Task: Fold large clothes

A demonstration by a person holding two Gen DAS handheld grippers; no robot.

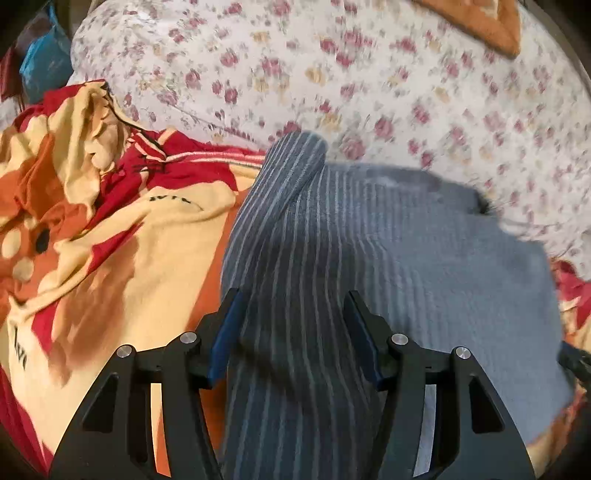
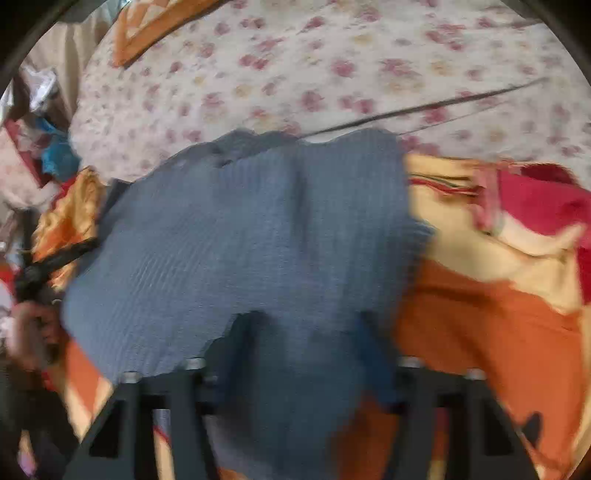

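Note:
A blue-grey striped knit garment (image 1: 388, 258) lies on the bed, with a rolled fold rising toward the far side. My left gripper (image 1: 291, 332) stands over its near part, jaws spread wide, cloth running between the fingers (image 1: 225, 339) without being pinched. In the right wrist view the same garment (image 2: 258, 229) spreads across the middle, blurred by motion. My right gripper (image 2: 306, 350) is open, with the garment's near edge lying between its fingers (image 2: 373, 354). The other gripper and the hand holding it (image 2: 33, 291) show at the left edge.
A red, orange and cream blanket (image 1: 92, 240) is bunched under and left of the garment, and shows on the right in the right wrist view (image 2: 498, 295). A floral bedsheet (image 1: 332, 74) covers the far bed. An orange cushion corner (image 1: 495, 26) sits far back. Clutter (image 2: 48, 147) lies beside the bed.

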